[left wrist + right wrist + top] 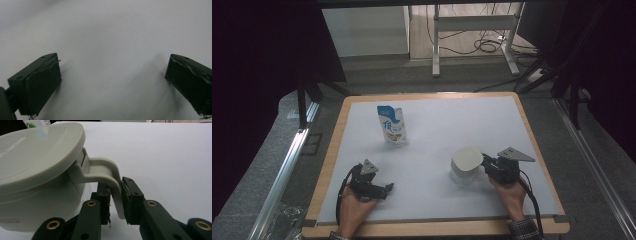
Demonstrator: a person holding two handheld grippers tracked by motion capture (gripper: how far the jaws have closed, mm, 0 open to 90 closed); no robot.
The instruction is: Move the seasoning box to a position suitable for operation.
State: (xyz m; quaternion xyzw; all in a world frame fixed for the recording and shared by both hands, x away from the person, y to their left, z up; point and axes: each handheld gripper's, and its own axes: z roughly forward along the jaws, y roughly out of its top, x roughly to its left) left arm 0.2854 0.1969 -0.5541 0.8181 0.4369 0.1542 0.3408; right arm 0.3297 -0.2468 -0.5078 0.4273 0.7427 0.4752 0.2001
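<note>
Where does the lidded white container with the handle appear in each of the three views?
High view: the white container stands right of centre on the white table, its handle at the right gripper.
Left gripper view: not in it; open black jaws over bare table.
Right gripper view: container fills the left; jaws clamp its handle.
Shared landmark: the white table surface.

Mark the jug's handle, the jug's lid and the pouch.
handle [113, 176], right gripper view, on its outer bend above the jaws
lid [467, 159], high view, middle of its top
pouch [392, 126], high view, on its printed front
</note>
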